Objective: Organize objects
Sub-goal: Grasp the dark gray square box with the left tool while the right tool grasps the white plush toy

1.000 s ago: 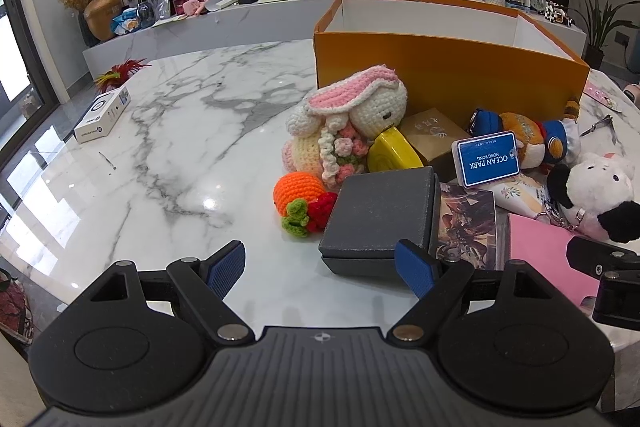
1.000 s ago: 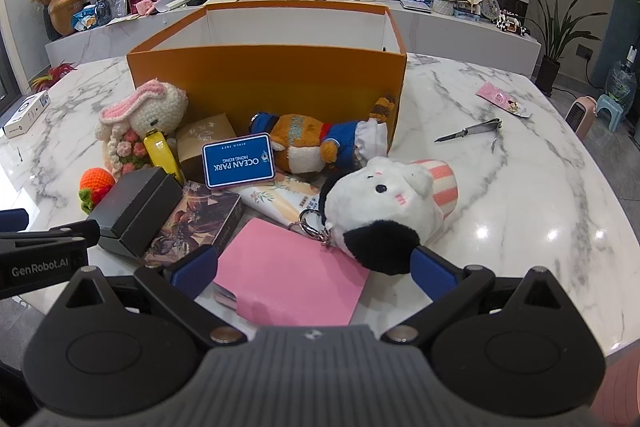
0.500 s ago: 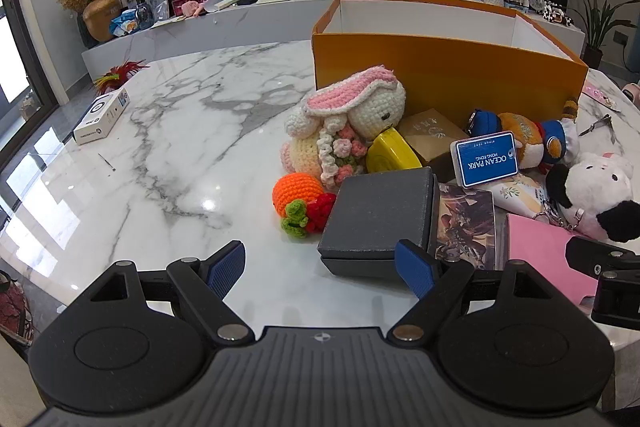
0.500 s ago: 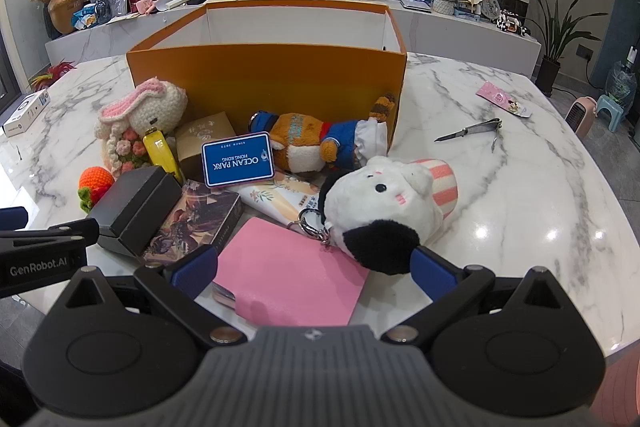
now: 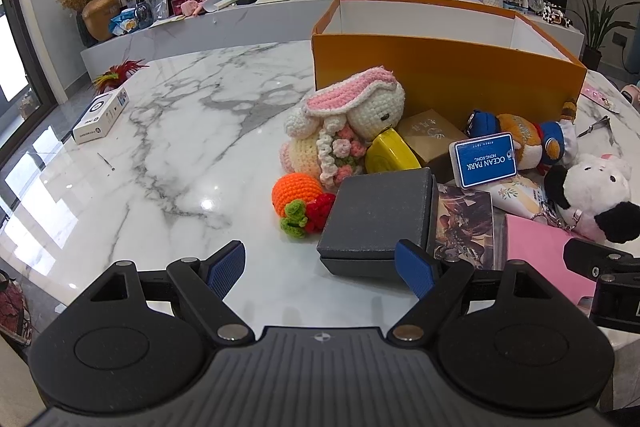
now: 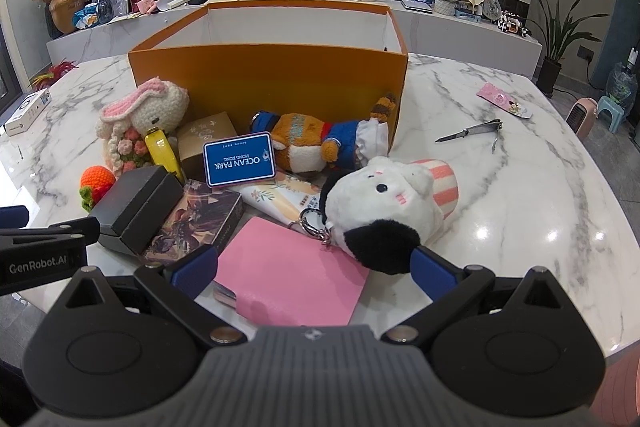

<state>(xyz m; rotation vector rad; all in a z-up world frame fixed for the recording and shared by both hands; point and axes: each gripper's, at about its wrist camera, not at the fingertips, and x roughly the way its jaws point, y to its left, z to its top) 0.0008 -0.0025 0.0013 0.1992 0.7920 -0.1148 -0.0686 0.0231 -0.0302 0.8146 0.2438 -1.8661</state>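
Sorting looks unstarted: both claws, left (image 5: 320, 265) and right (image 6: 314, 269), hang open and empty before the clutter, so next comes gripping the grey case (image 5: 380, 217) for the orange box (image 6: 268, 83).

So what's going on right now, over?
Left gripper and right gripper both open, holding nothing. Orange cardboard box looks empty. Dark grey square case nearest left fingers; toys crowd behind.

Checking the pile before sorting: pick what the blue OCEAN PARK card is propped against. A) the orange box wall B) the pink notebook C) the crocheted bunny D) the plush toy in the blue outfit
D: the blue OCEAN PARK card stands tilted right in front of the plush toy in the blue outfit, apart from the bunny, notebook and box wall.
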